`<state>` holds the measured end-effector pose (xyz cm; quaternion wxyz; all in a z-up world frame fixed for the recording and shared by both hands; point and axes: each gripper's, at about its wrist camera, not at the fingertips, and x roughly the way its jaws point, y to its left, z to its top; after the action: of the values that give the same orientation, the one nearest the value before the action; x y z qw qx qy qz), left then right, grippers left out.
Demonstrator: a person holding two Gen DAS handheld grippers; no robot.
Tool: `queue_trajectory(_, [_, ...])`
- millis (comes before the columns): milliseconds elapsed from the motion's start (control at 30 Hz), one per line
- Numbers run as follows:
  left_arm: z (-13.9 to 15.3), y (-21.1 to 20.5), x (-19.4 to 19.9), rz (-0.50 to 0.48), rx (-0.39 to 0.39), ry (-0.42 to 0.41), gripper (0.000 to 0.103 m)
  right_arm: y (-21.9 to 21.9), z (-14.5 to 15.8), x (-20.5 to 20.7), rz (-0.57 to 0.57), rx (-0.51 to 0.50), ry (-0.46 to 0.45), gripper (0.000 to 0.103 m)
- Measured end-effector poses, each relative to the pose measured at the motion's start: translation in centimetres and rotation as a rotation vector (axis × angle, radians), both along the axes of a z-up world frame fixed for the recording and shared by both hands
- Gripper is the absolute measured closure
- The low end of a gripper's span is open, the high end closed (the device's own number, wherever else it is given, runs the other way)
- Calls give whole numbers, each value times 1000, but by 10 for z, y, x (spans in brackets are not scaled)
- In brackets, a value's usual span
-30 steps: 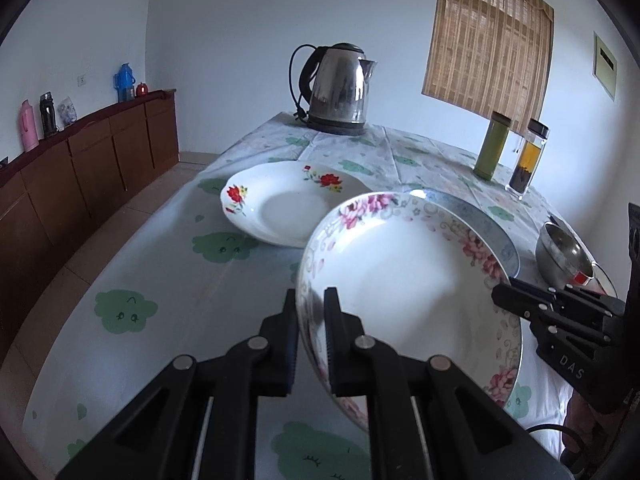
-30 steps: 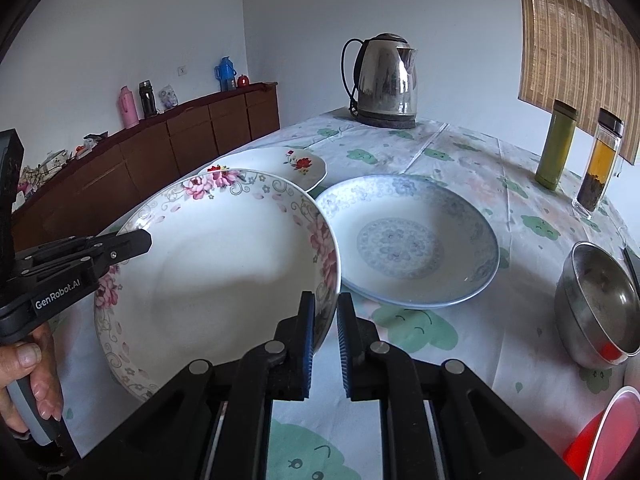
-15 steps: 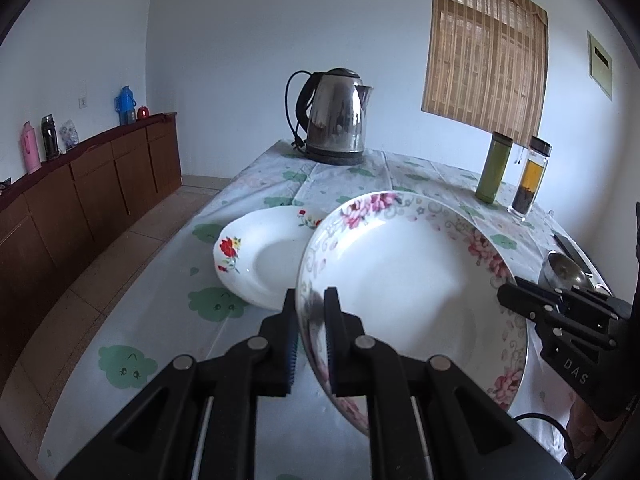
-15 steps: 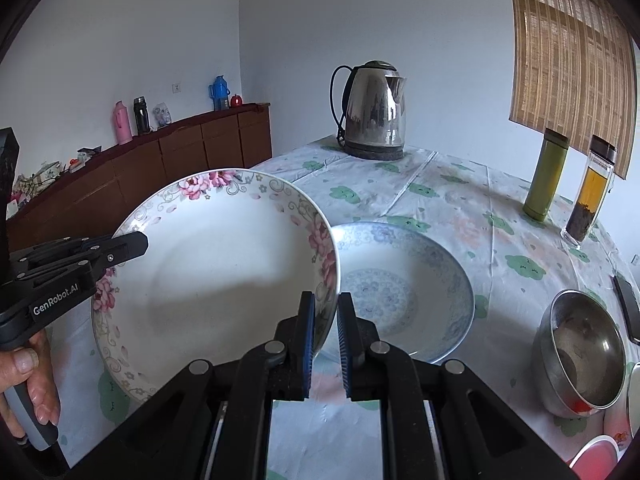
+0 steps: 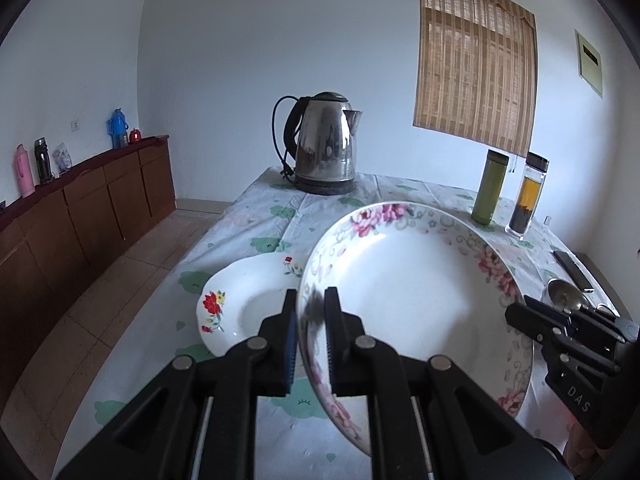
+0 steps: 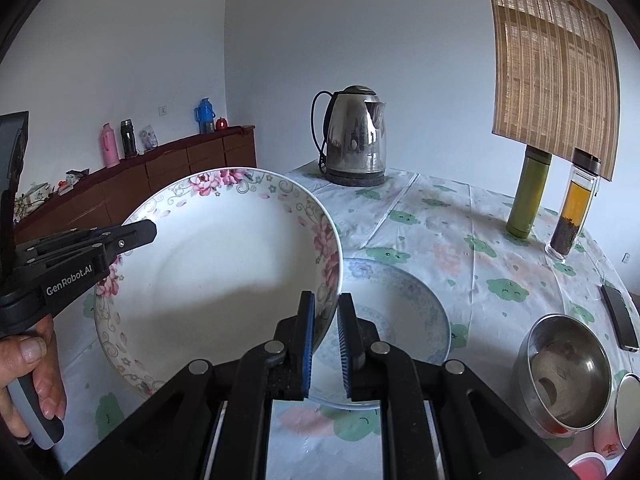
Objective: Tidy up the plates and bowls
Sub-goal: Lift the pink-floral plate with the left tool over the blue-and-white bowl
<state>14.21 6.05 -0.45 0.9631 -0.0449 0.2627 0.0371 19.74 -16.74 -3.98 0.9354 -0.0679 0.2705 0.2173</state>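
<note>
Left tongs (image 5: 311,338): pinched shut on the left rim of the pink-flowered plate (image 5: 412,304); the rim runs up between the two jaws.
Red-flowered plate (image 5: 240,304): on the table (image 5: 248,232), down and left of the held plate, partly hidden behind its edge.
Pink-flowered plate, position: in the air between both tongs, tilted with its hollow towards the cameras, clear of the cloth.
Blue plate (image 6: 400,312): on the table directly under the right edge of the held plate, just ahead of the right tongs.
Right tongs (image 6: 325,340): closed tight on the right rim of the same plate, opposite the left pair.
Key relation: both stacking spots lie below the held plate, the red-flowered one to the left, the blue one to the right; neither hand is clearly nearer.
Change from a second ago: the plate has risen with both tongs; the table plates now sit lower in each view, the kettle (image 5: 326,144) too.
</note>
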Motion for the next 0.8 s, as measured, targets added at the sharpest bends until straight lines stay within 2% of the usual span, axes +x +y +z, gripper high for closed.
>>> queue_trajectory(467, [3,-21,29,-49,19,-11,94,-19,-1,16,-82,30,-2,91])
queue_trajectory(800, [-4,-41,58,-97,31,13,93,-36,-7,29,-156,35,14,91])
